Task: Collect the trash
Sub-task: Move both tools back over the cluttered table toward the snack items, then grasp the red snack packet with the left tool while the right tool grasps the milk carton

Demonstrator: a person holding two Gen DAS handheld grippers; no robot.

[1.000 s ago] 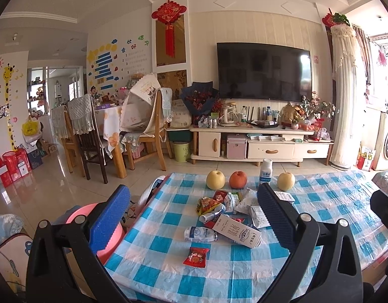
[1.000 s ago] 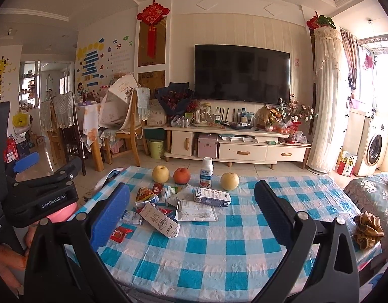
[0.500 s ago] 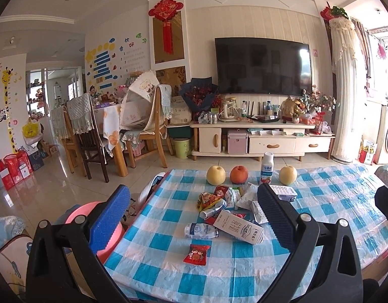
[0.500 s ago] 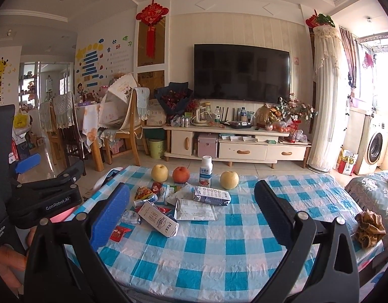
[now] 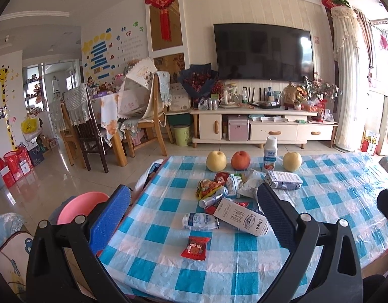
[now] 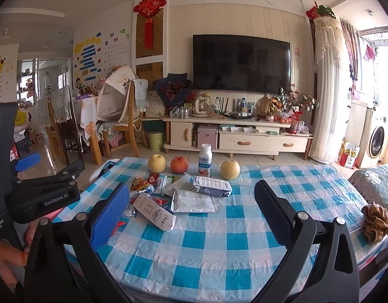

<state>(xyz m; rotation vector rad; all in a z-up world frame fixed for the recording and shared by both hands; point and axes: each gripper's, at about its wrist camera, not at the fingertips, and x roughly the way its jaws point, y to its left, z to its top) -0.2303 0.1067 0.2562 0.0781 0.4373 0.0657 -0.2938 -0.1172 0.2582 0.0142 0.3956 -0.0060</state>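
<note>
A pile of trash lies on the blue-checked table (image 5: 333, 202): a red snack packet (image 5: 196, 244), a crushed plastic bottle (image 5: 200, 221), a white carton (image 5: 240, 217), crumpled wrappers (image 5: 214, 186) and a blue-white carton (image 5: 282, 180). In the right wrist view the white carton (image 6: 154, 210) lies beside a flat paper pouch (image 6: 194, 199). My left gripper (image 5: 193, 189) is open, above the table's near left side, short of the pile. My right gripper (image 6: 191, 186) is also open and holds nothing. The left gripper's body (image 6: 42, 194) shows at the left, held by a hand (image 6: 6, 255).
Two pears (image 5: 216, 161), an apple (image 5: 240, 160) and an upright white bottle (image 5: 269, 154) stand behind the pile. A pink bin (image 5: 78, 205) sits on the floor left of the table. A brown scrunchie (image 6: 375, 221) lies at the table's right edge. Chairs and a TV cabinet stand beyond.
Both views have tipped slightly down toward the table, so the fruit and trash sit higher in the frames. Both grippers stay open and nothing on the table has moved.
</note>
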